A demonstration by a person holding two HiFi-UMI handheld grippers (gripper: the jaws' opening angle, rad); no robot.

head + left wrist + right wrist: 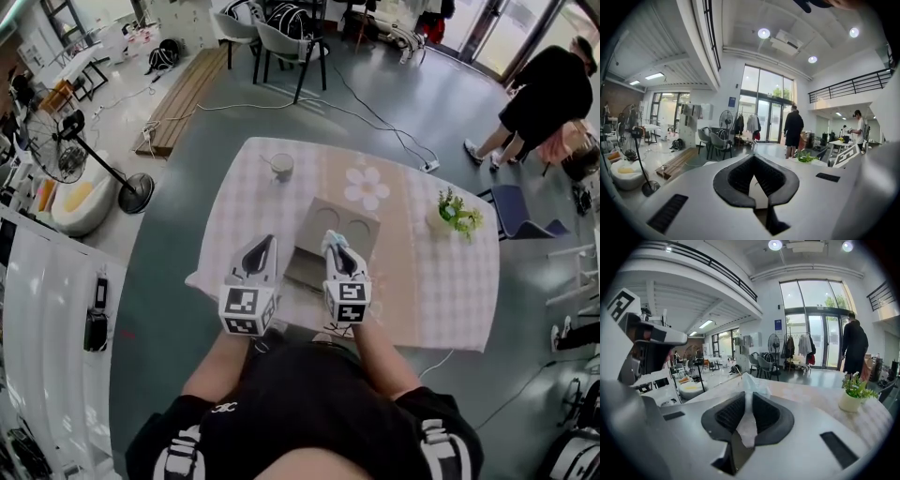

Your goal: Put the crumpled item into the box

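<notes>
A crumpled pale tissue (pixel 751 382) is pinched between the dark pads of my right gripper (pixel 749 401), which is shut on it. In the head view that gripper (pixel 339 255) holds the tissue (pixel 333 240) over the near right part of a grey cardboard box (pixel 352 220) in the middle of the table. My left gripper (pixel 263 246) hovers just left of the box, above the tablecloth. Its jaws meet at the tips, and in the left gripper view that gripper (pixel 753 158) has nothing in it.
The table (pixel 441 291) has a checked cloth with a flower print (pixel 366 187). A small cup (pixel 281 167) stands at the far side and a potted plant (pixel 457 214) at the right. A person (pixel 548 94) stands beyond the table, with chairs (pixel 281 42) and a floor fan (pixel 61 150) around.
</notes>
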